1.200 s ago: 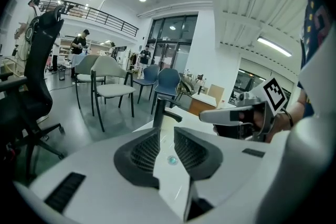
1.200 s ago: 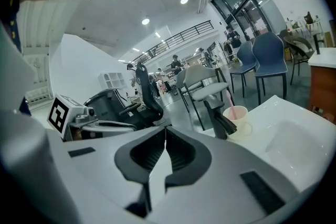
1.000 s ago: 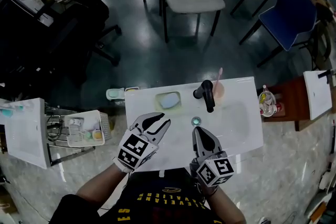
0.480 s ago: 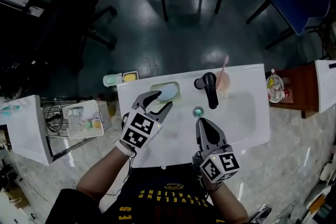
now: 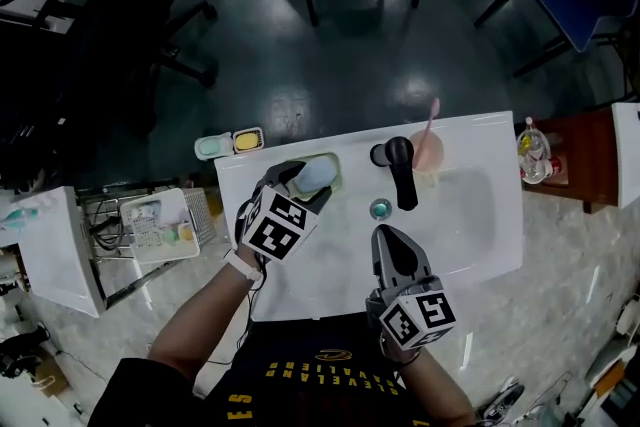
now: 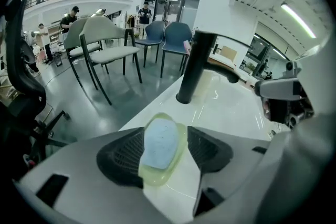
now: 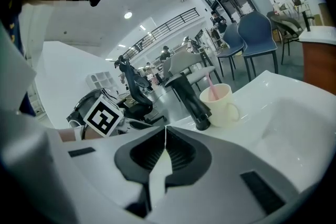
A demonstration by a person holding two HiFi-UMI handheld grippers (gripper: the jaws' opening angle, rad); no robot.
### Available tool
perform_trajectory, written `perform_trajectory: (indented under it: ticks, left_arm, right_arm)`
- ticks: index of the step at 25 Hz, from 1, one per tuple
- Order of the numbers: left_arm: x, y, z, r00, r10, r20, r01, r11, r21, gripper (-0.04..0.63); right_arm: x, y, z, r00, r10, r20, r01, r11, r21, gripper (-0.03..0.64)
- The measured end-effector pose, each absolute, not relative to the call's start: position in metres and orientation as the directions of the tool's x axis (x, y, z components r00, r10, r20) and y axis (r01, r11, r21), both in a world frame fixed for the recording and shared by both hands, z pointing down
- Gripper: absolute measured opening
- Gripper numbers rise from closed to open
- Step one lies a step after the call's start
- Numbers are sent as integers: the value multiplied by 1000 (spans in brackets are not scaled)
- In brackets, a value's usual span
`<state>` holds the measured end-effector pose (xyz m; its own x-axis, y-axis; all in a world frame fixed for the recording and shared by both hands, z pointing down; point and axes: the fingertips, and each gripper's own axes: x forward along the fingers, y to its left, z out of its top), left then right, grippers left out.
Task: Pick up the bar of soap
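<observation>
Bar of soap (image 6: 160, 142): blue, lying in the yellow-green soap dish (image 6: 156, 178) on the white counter (image 5: 330, 265), to the left of the black tap (image 5: 400, 171).
Left gripper (image 6: 164, 140): its fingers (image 6: 122, 157) have just been opening. They are spread wide, one on each side of the bar of soap, not squeezing it.
Right gripper (image 7: 166, 132): its fingers (image 7: 185, 157) are pressed together with nothing between them, near the drain (image 5: 380, 209).
Cup (image 7: 217, 102): just beside the tap.
</observation>
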<state>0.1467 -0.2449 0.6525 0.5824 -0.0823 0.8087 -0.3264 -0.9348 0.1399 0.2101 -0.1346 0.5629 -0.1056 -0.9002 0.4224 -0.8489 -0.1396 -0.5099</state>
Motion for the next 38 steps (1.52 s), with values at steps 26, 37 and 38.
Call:
perform_trajectory:
  ticks: [26,37,38]
  left_arm:
    - [153,-253,695,386,-80,919,-306,-951,46,281]
    - [155,-256,688,468,-81,880,-313,-946,80,277]
    - [155,-257,685,481,-84,873,-317,-945,84,276]
  right_arm:
    - [222,-115,583,-97,-896,433,-806,-185,-562,17]
    - [220,-103,572,-87,-901,424,-820,-177,-545,17]
    - [219,-101,571,-85,-901,425,-821,-178,-542,17]
